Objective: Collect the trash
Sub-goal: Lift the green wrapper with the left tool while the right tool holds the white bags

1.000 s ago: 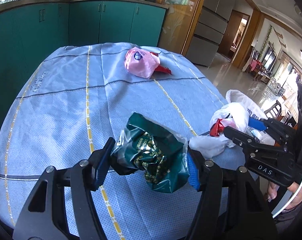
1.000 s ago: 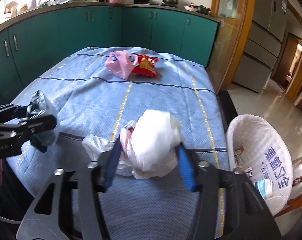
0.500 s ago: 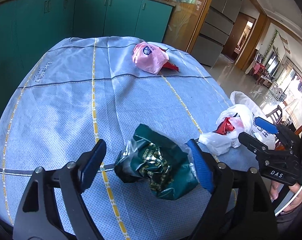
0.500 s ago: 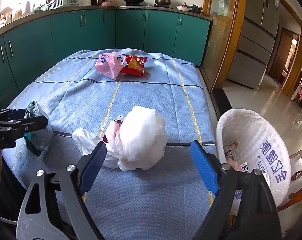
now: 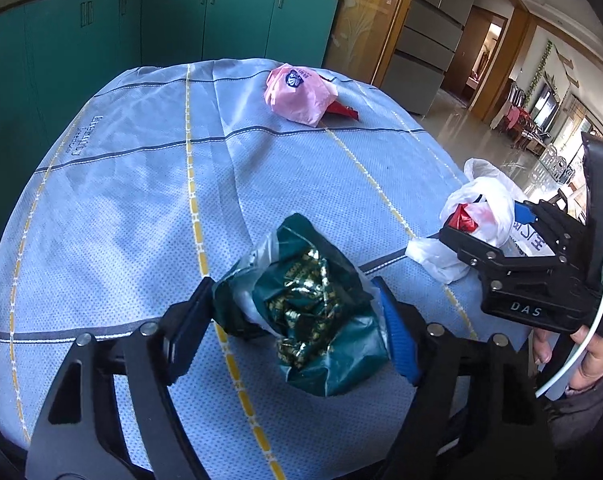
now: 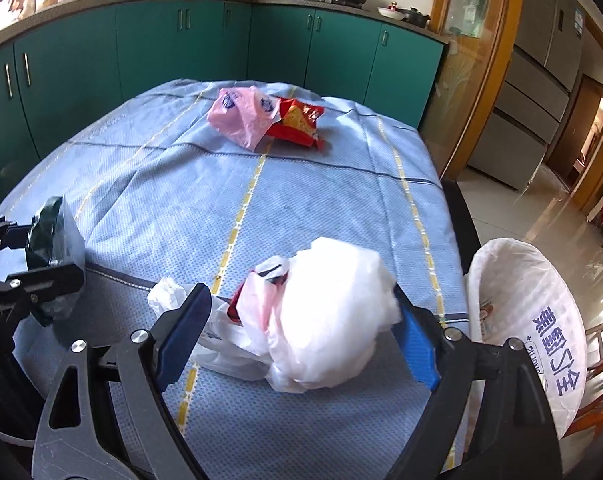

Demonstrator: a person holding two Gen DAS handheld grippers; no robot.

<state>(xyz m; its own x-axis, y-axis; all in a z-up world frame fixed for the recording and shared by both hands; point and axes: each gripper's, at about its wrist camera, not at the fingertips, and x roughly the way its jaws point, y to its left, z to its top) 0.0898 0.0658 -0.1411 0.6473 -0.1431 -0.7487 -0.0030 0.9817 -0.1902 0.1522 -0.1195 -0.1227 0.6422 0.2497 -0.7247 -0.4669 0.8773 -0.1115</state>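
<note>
On the blue tablecloth (image 6: pixel 149 184) I count four pieces of trash. One is a green foil bag (image 5: pixel 313 312), at the near edge of the cloth. One is a white plastic bag (image 6: pixel 321 316), also at the near edge. One pink plastic bag (image 6: pixel 241 118) and one red snack packet (image 6: pixel 301 122) lie at the far end, touching each other. Beside the cloth there is one bin with a white liner (image 6: pixel 541 308). Two grippers are in view.

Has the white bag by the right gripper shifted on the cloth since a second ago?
No. The white bag lies in the same spot, just right of the yellow stripe; the right gripper has just opened around it.
</note>
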